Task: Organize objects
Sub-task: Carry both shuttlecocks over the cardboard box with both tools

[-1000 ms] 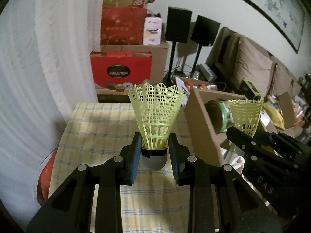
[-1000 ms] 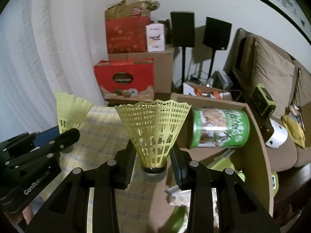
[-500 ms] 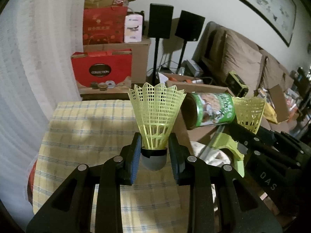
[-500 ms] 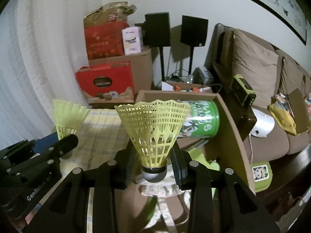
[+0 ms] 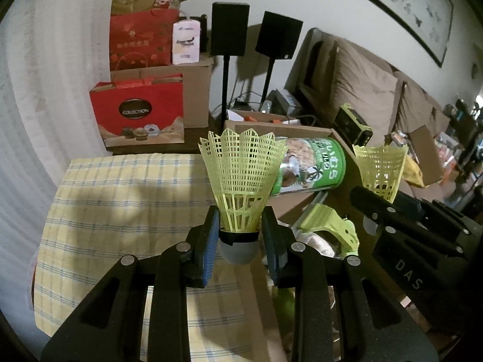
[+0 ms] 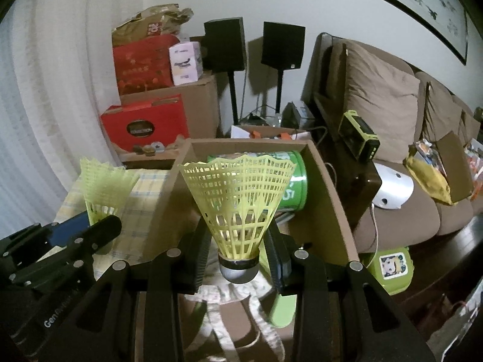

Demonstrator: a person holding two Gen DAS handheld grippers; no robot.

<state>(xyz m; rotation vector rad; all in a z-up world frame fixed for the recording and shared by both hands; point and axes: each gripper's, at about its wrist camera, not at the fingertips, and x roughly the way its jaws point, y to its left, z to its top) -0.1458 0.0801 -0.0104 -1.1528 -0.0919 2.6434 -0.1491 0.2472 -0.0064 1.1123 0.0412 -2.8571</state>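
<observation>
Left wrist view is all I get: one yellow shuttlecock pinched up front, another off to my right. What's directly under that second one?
Observer: In the right wrist view, the right gripper holds its shuttlecock over the open cardboard box.
Operator: Anything in the box below it?
Observer: Pale patterned cloth lies right beneath its rounded tip.
Operator: I see a green can. Is it standing?
Observer: No, the green can lies on its side against the box's far wall.
Operator: What's beyond the box?
Observer: A small green case with a cartoon sticker sits beside it.
</observation>
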